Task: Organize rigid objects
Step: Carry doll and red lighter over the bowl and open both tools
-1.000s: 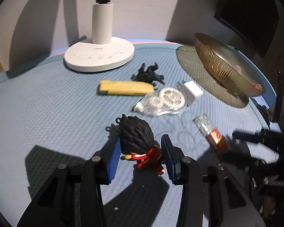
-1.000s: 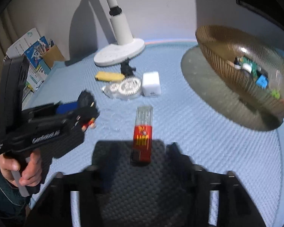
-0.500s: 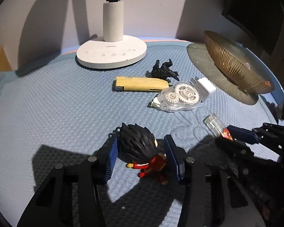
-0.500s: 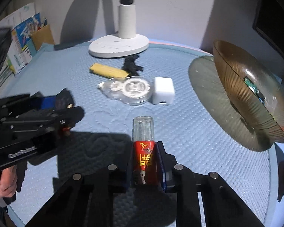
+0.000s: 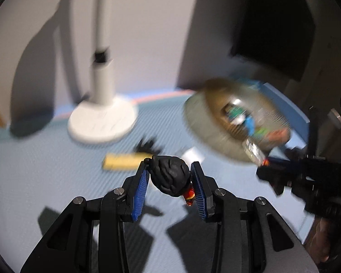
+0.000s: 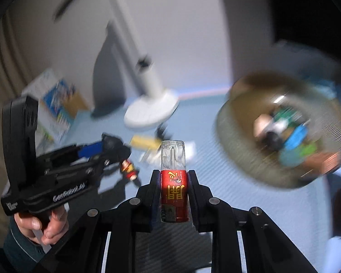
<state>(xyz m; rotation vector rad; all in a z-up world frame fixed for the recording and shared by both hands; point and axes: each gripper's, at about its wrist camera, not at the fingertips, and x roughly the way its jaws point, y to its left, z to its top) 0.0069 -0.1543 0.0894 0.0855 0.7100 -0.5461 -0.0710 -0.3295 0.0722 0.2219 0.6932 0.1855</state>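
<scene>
Blurrily, the amber bowl holds small coloured bits; left gripper clamps the figurine, right gripper the lighter.

Black-haired figurine and red-clear lighter — both gripped aloft.

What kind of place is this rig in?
Probably a home or office desk: a blue mat, a white lamp against a plain wall, a box of paper items at the edge, a bowl for small objects.
</scene>
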